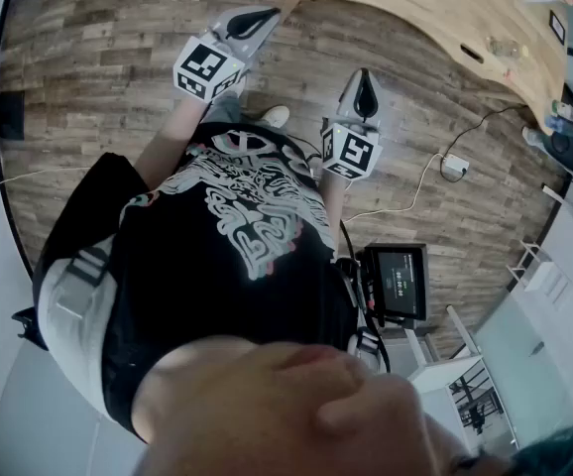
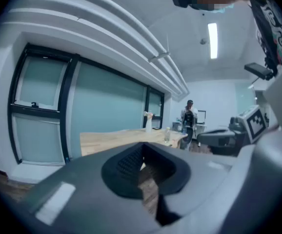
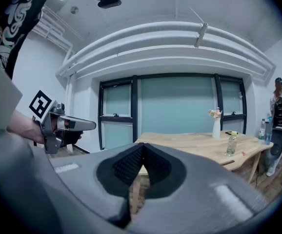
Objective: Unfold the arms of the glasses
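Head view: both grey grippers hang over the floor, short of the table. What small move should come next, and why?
Probably a step toward the light wooden table, bringing both grippers over its top. The left gripper and right gripper hover above the brown plank floor, jaws closed on nothing, and no glasses can be made out near them.

We can make out only a small dark shape lying on the table, just right of the vase: possibly the glasses, too small to tell whether their arms are folded.
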Tool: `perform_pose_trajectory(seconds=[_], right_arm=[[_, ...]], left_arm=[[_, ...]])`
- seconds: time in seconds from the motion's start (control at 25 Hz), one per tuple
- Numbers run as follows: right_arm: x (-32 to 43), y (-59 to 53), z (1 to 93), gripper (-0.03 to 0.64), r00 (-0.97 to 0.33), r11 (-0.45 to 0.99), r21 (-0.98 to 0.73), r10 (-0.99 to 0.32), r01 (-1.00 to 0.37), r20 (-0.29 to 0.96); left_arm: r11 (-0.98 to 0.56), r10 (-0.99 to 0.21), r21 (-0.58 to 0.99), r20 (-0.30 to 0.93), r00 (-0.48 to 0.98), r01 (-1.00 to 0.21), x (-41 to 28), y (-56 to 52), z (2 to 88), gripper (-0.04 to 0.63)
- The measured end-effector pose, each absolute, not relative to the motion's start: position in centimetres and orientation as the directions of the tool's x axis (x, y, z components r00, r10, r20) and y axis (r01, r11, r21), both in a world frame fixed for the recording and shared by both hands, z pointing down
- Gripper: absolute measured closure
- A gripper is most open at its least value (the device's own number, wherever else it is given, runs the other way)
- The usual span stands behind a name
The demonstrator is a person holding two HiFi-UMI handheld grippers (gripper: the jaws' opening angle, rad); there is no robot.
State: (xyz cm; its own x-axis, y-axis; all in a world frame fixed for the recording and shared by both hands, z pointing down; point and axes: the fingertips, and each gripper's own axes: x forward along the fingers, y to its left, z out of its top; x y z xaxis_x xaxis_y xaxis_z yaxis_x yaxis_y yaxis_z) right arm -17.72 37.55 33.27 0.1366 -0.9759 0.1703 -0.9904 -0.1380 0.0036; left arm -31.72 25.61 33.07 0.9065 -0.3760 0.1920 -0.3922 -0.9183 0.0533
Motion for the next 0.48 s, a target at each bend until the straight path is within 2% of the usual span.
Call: perform_pose_trajectory(seconds=[0.48], right_arm=[[-16.9,39.5,34.0,0.618,0.059,-0.063,-0.013,-0.981,-0.998,0.183]], left_arm=[[-0.893,-0.432,0.029,0.218,0.875,-0.448,-31.0,28.1,33.6,0.606]])
